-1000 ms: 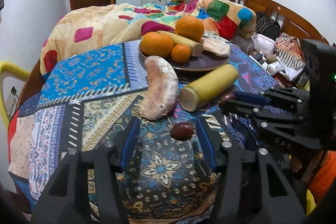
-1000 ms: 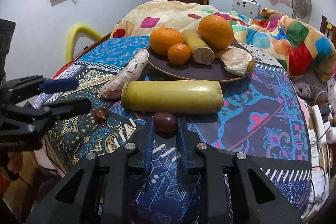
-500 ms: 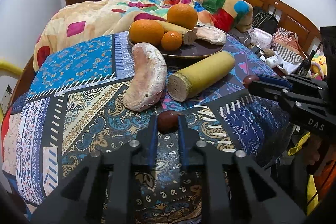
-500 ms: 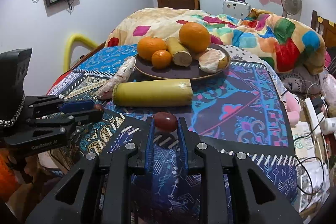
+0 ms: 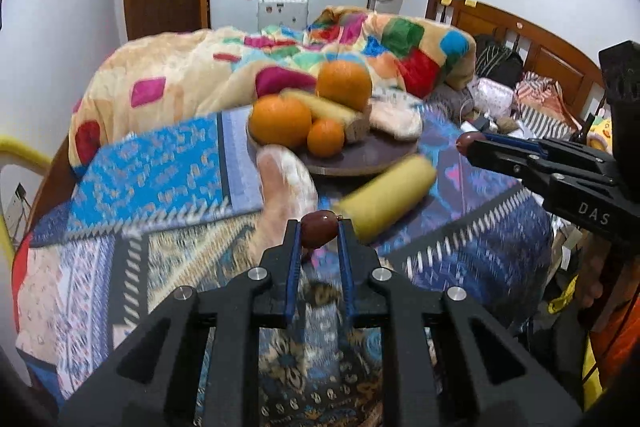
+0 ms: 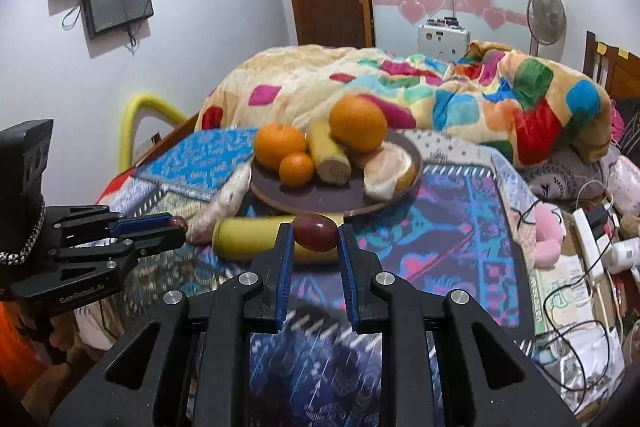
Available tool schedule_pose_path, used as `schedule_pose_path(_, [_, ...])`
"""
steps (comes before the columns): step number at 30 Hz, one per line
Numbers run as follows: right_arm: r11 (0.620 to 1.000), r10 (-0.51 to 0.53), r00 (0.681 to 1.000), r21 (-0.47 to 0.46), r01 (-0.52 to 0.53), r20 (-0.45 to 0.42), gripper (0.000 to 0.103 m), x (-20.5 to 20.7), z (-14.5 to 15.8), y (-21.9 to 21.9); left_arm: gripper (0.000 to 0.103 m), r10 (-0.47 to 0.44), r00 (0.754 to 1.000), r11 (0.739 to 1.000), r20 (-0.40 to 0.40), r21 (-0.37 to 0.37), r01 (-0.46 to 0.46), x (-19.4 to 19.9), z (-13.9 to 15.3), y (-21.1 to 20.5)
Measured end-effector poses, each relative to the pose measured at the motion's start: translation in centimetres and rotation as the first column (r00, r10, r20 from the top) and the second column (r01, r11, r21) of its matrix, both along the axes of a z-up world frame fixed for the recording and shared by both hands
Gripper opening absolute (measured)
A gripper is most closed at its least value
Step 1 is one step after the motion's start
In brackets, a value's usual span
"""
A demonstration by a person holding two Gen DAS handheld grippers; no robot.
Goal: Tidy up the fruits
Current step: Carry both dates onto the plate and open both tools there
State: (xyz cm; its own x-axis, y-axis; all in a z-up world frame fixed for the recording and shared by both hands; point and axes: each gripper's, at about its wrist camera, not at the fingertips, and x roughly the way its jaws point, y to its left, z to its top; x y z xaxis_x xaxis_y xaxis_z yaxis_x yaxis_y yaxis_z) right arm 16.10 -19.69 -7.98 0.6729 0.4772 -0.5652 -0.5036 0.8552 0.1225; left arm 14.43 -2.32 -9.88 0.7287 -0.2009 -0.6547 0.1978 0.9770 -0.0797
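My left gripper (image 5: pixel 319 235) is shut on a small dark red fruit (image 5: pixel 318 229), held above the patterned cloth. My right gripper (image 6: pixel 315 233) is shut on a second dark red fruit (image 6: pixel 315 231), also lifted. A dark round plate (image 5: pixel 360 157) holds two large oranges (image 5: pixel 280 121), a small orange (image 5: pixel 325 137), a yellow stalk piece and a pale root. A yellow cylinder (image 5: pixel 386 203) and a long pale root (image 5: pixel 286 179) lie on the cloth in front of the plate. In the right wrist view the plate (image 6: pixel 320 201) sits beyond the cylinder (image 6: pixel 256 237).
The table has a blue patterned cloth (image 5: pixel 152 183). A bed with a colourful quilt (image 5: pixel 208 75) lies behind it. A wooden headboard (image 5: pixel 520 43) and clutter with cables (image 6: pixel 580 247) are at the right. A yellow chair frame (image 6: pixel 134 123) stands at the left.
My left gripper closed on the small fruit on the cloth and lifted it. My right gripper kept its fruit and rose with it. Both views are motion blurred.
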Motion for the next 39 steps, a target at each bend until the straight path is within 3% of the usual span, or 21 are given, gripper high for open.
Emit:
schedule_pose_path(9, [1.0,-0.004,0.998,0.012,0.003,0.057,0.02,2.0,2.1,0.4,0.018,0.013,0.997,1.0,0.07,-0.003,-0.013,2.7,2.2,0.2])
schedule_pose_path(16, [1.0,0.001,0.998,-0.015,0.0,0.065,0.02,3.9,1.9,1.1,0.018,0.011,0.997,1.0,0.076,-0.013,-0.01,5.7,2.1,0.3])
schedule_pose_path(25, [0.997,0.024,1.0,-0.072,-0.025,-0.019,0.02,7.4,-1.0,2.9,0.018,-0.002,1.0,1.0,0.026,0.017,0.002,9.8,0.7,-0.3])
schedule_pose_path(34, [0.992,0.042,0.996,-0.116,-0.051,-0.084,0.021,8.7,-2.8,3.9,0.018,0.005,1.0,1.0,-0.002,0.03,-0.005,11.0,-0.6,-0.2])
schedule_pose_path(37, [0.992,0.04,0.995,-0.113,-0.05,-0.093,0.027,8.8,-2.8,3.9,0.025,0.007,1.0,1.0,-0.01,0.03,-0.007,11.1,-0.8,-0.2])
schedule_pose_path(39, [0.993,0.035,0.996,-0.11,-0.045,-0.087,0.034,8.7,-2.7,3.8,0.038,0.014,1.0,1.0,-0.007,0.028,-0.014,11.0,-0.7,-0.2])
